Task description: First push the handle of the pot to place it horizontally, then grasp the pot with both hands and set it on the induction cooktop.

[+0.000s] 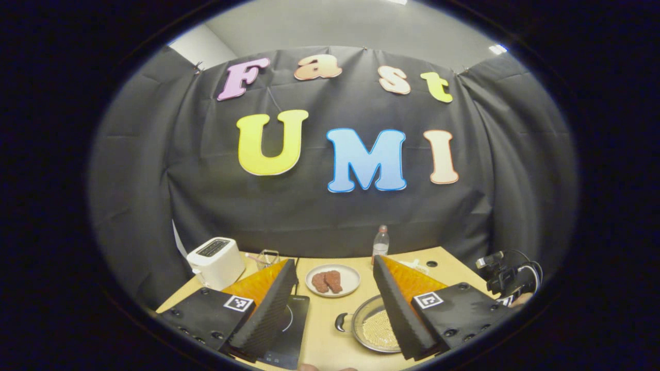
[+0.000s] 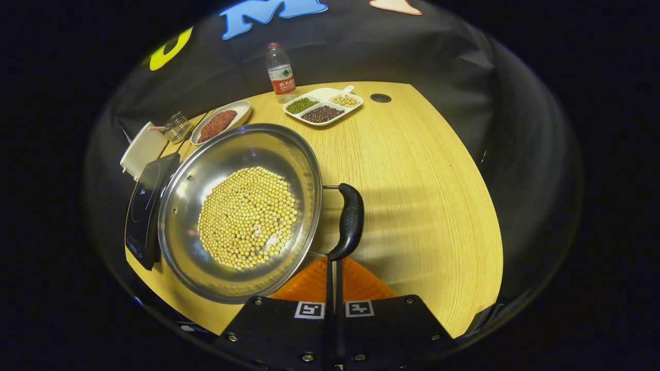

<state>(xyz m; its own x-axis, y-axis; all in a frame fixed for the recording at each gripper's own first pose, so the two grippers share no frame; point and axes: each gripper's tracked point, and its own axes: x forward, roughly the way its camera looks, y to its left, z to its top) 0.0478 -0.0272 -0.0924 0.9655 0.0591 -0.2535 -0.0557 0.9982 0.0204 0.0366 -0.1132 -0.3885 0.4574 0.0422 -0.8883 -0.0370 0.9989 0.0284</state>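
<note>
Worktop (image 2: 428, 170), left to right: one toaster (image 2: 140, 149) | one cooktop (image 2: 147, 206) | one pot (image 2: 240, 211) of beans just beside it | one pot handle (image 2: 349, 221) | left claw (image 1: 335, 304) wide open, empty, pot low right behind its right finger | right claw (image 2: 334, 278) pinched closed, empty, tips touching the handle's near end.

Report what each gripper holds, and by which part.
Nothing is held. The left gripper is open above the table; the right gripper is shut, its tips at the pot handle's near end.

Pot (image 2: 240, 211) right of cooktop (image 2: 146, 206); plate (image 2: 220, 121) behind.
</note>
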